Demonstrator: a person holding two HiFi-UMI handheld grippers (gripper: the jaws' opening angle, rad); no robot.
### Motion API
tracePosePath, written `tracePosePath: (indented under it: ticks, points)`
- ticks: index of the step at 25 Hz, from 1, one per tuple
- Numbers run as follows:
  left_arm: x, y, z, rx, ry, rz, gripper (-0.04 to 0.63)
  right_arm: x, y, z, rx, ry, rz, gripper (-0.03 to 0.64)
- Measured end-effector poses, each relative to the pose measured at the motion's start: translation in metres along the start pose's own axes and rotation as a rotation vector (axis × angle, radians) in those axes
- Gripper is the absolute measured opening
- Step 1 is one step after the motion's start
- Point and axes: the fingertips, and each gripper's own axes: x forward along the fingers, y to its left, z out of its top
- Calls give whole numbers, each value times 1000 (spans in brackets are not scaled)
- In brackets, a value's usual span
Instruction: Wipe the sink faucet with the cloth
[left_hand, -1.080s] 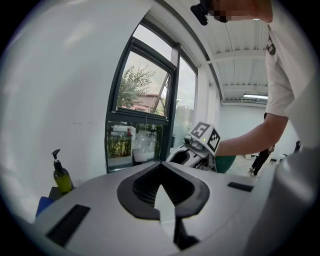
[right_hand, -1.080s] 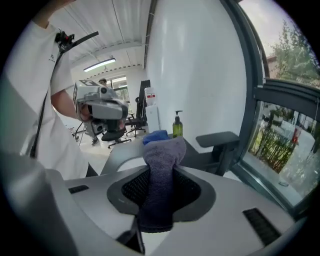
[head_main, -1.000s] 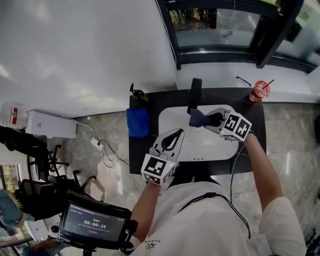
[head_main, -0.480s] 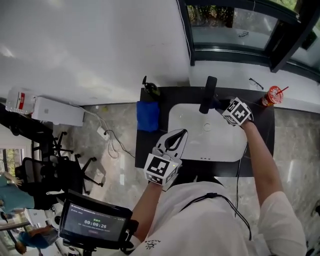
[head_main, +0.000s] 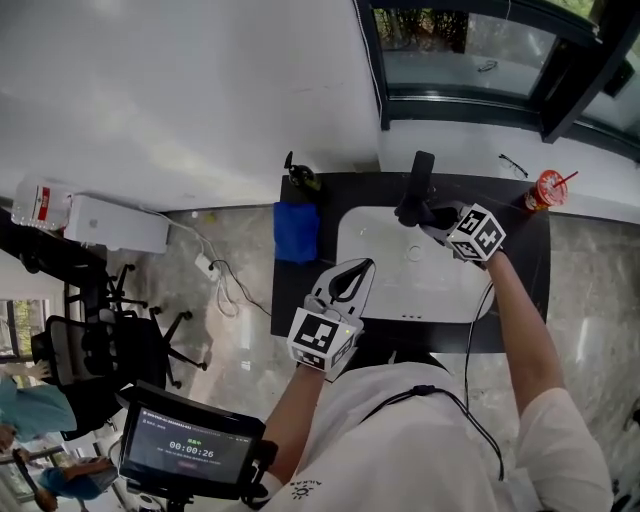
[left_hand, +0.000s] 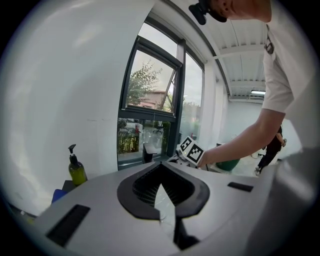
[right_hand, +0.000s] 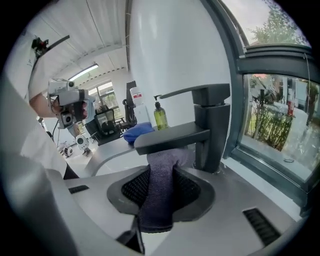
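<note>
The black faucet (head_main: 420, 183) stands behind the white sink (head_main: 380, 285); in the right gripper view its body (right_hand: 212, 125) and flat spout (right_hand: 172, 138) fill the middle. My right gripper (head_main: 425, 216) (right_hand: 161, 171) is shut on a dark grey cloth (right_hand: 159, 197). The cloth's top bunches against the underside of the spout, next to the faucet body, and shows as a dark lump (head_main: 411, 212) in the head view. My left gripper (head_main: 362, 264) (left_hand: 161, 184) hovers over the sink's near left rim, shut, with nothing between its tips.
A folded blue cloth (head_main: 296, 232) (right_hand: 138, 131) and a green soap bottle (head_main: 301, 176) (left_hand: 76, 170) sit on the black counter (head_main: 515, 300) left of the sink. A red cup (head_main: 544, 190) with a straw and glasses (head_main: 512, 166) lie at the far right. A window runs behind the faucet.
My right gripper has come down with the cloth from beside the faucet's right side to under the spout. The head view has shifted. The left gripper has stayed put.
</note>
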Motion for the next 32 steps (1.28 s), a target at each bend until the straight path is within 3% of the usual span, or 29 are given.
tracePosePath:
  ticks: [6,10,12,15,19,28,32]
  points:
    - [6,-8,4,4,-9,-32,-6,-15,46,-7,-40,45,137,120]
    - [9,-15,9,9,-19,-53,-6,-23,69,-24,-60,153,229,120]
    - [11,-16,11,11,-21,-56,-6,-23,55,-32,-84,205,175,120]
    - [11,-15,11,10,-19,-51,-6,-21,15,-37,-94,238,26,120]
    - [8,-9,8,4,-16,-32,-6,-12,-25,-27,-51,191,-93,120]
    - [1,6,6,9,-18,10,-6,-3,-34,0,-4,14,-130,120]
    - [3,6,6,15,-18,-4,-6,-7,-28,3,-44,20,-144,120]
